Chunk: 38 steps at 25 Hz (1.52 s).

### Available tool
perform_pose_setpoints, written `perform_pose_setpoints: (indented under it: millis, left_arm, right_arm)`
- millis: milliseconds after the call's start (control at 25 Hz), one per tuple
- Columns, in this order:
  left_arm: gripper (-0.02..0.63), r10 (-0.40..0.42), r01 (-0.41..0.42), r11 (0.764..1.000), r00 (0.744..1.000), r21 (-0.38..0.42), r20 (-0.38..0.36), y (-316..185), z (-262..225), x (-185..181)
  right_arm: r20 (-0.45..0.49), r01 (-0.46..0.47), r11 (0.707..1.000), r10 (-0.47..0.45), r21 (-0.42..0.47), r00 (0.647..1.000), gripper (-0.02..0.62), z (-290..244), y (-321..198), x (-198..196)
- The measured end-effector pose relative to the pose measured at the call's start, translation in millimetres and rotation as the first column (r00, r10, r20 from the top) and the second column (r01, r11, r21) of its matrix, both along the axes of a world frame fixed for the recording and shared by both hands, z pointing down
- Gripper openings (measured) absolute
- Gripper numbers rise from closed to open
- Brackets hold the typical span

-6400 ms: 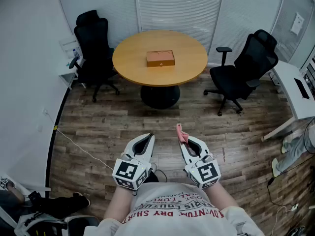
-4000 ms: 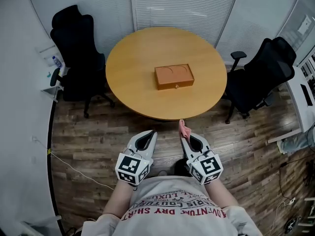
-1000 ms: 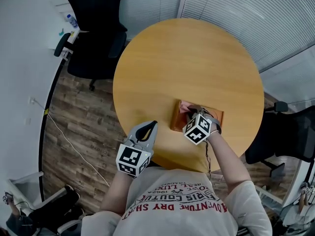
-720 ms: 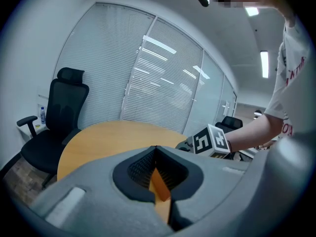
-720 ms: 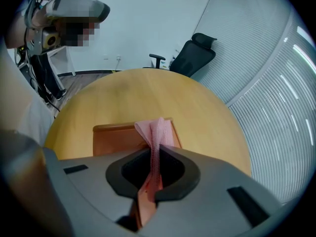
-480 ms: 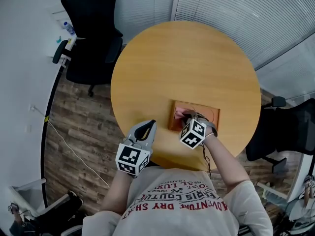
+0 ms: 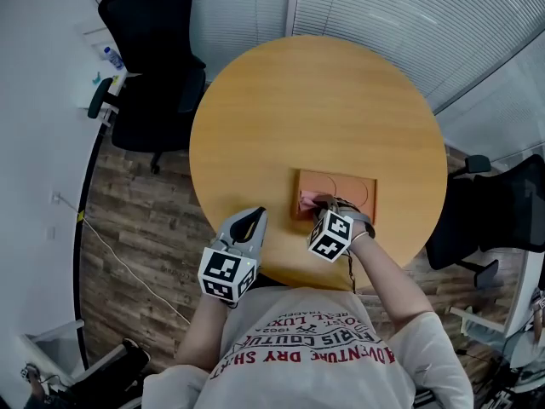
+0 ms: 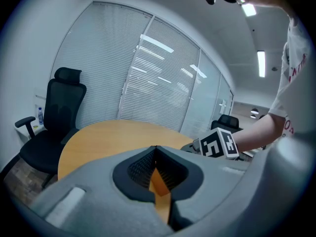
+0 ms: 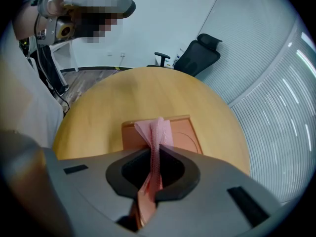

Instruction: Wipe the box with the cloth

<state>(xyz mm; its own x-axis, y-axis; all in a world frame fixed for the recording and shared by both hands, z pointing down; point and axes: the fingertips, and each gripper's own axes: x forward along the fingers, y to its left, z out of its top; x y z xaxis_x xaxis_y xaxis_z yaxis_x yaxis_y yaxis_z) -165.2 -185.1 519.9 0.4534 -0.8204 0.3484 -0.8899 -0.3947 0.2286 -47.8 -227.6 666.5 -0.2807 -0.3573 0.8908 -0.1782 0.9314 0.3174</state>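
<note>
Cloth (image 9: 157, 132), soft and limp, is pinched tight in my right gripper (image 7: 320, 204), its free end over the near-left of the box (image 7: 345, 187) on the round table (image 7: 315, 92). I judge the box rigid but light, liable to slide; my left gripper (image 7: 255, 216), closed on nothing, could brace its side.
</note>
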Motion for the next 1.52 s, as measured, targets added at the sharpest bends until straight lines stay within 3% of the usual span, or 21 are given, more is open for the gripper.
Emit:
perform_pose_setpoints:
  millis: [280,560,840,1120,1360,1520]
  left_arm:
    - [0.009,0.041,-0.038,0.997,0.998,0.061,-0.041,15,-19,1]
    - [0.008,0.088,-0.086,0.991,0.996,0.106,-0.016,31,-31,2]
    - [0.009,0.062,-0.059,0.992,0.998,0.116,-0.028,30,-39,11]
    - [0.009,0.011,-0.007,0.995,0.999,0.096,-0.039,17,-39,32]
    - [0.009,-0.013,0.015,0.996,1.0,0.083,-0.021,6,-38,61]
    - [0.009,-0.034,0.035,0.997,0.999,0.068,-0.015,1,-34,71]
  right_arm:
    - [0.019,-0.026,0.999,0.027,-0.048,0.999,0.031,-1,24,-5]
    - [-0.004,-0.028,0.997,0.028,-0.069,1.0,0.031,0,49,-5]
    - [-0.031,0.107,0.99,-0.11,-0.09,0.993,0.031,-5,75,3]
    - [0.007,0.139,0.99,-0.139,-0.007,0.99,0.031,-37,47,25]
    - [0.023,0.047,0.992,-0.05,0.118,0.998,0.032,-51,-12,54]
    - [0.009,0.031,0.988,-0.032,0.152,0.999,0.032,-43,-42,60]
